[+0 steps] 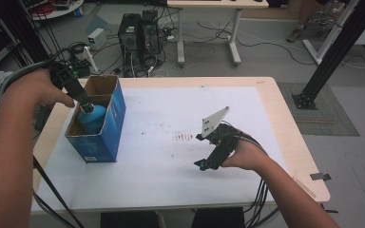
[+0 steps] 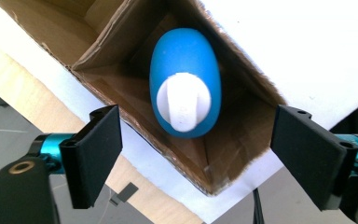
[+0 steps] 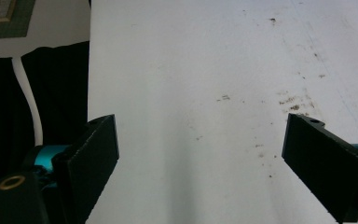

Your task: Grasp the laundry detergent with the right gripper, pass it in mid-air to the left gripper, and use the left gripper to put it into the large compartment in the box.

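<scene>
A blue bottle with a white cap (image 2: 185, 88) (image 1: 92, 117) stands inside an open blue cardboard box (image 1: 105, 137) (image 2: 242, 119) at the table's left. My left gripper (image 1: 86, 107) (image 2: 196, 156) hovers just above the bottle's cap, pointing down into the box, its jaws open and wide apart with nothing pressed between them. My right gripper (image 1: 203, 164) (image 3: 200, 163) hangs over the white table cover toward the right of centre, jaws open and empty, a grey three-cornered plate (image 1: 215, 120) on its top.
The box has a second, empty compartment (image 1: 99, 85) behind the bottle. A white cover (image 1: 171, 118) with a few dark smudges (image 1: 184, 137) lies on the wooden table (image 1: 285, 123). Computer towers (image 1: 138, 33) and cables sit on the floor beyond.
</scene>
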